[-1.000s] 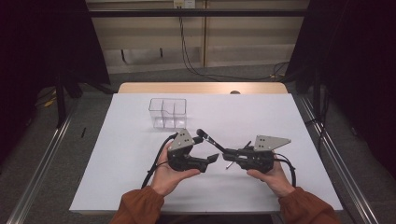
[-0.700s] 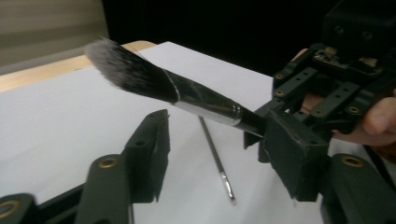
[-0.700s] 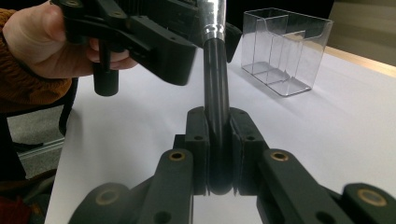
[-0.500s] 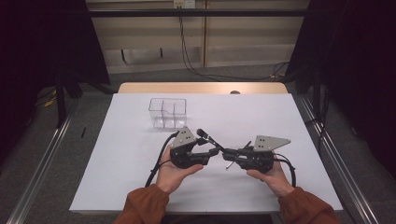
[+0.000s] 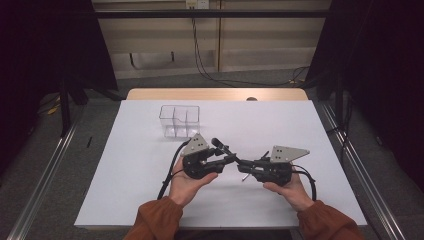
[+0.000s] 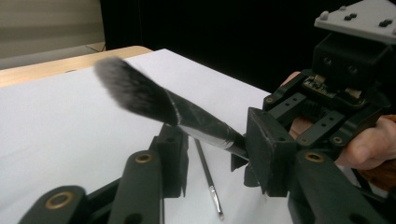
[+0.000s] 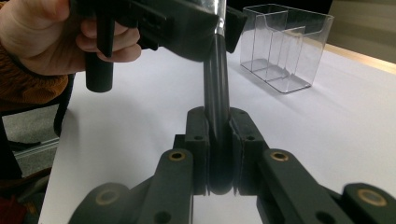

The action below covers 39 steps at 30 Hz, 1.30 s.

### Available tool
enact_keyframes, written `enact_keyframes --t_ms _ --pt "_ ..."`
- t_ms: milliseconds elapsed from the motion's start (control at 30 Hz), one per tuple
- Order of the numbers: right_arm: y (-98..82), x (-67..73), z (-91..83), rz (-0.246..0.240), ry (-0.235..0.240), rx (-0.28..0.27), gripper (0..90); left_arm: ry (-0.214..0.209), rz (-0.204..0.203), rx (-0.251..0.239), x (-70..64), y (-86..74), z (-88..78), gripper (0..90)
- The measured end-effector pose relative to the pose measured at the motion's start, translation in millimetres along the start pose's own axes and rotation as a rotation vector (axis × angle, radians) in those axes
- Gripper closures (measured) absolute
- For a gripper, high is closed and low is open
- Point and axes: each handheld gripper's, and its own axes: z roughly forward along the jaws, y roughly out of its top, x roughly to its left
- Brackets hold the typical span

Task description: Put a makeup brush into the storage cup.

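White tabletop, dark curtains behind. Handover under way: right gripper (image 5: 245,166) clamped on makeup brush (image 6: 159,102) handle, left gripper (image 5: 227,159) jaws closing around the ferrule, contact unclear. Next: firm left grip, right release, then toward clear organizer (image 5: 179,120).

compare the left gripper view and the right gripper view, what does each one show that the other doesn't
Left gripper view: the fluffy dark head of the brush, and a thin tool lying on the table beneath it.
Right gripper view: the clear box with compartments, and the brush's handle end clamped in the right gripper.
Both: the brush, the white table, and the left gripper, whose fingers have just been closing around the brush; whether they press on it yet is unclear.
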Motion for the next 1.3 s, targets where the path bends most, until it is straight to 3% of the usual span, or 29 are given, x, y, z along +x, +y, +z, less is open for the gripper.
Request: enact_keyframes --t_ms 200,300,400,767,900,1300 --pt "-1.2 1.9 4.0 -0.007 0.006 0.018 79.8 -0.02 -0.011 -0.007 -0.2 1.6 -1.5 67.3" --pt "-2.2 2.6 5.7 -0.001 0.018 0.023 79.8 -0.042 -0.038 -0.02 0.0 2.2 -1.5 71.1" --pt "-2.7 4.4 8.5 0.007 0.025 0.033 79.8 -0.037 -0.018 -0.011 -1.7 4.3 -0.7 73.2" --pt "-4.2 1.9 9.5 0.026 0.029 0.033 77.9 -0.096 -0.051 -0.001 -2.4 6.4 0.7 78.6" --pt "-3.9 0.8 8.7 0.042 0.026 0.028 76.1 -0.093 -0.028 0.008 -4.4 8.4 1.6 79.5" --pt "-4.3 1.0 9.3 0.057 0.026 0.023 63.8 -0.072 -0.025 0.023 -2.0 7.9 -0.4 79.7"
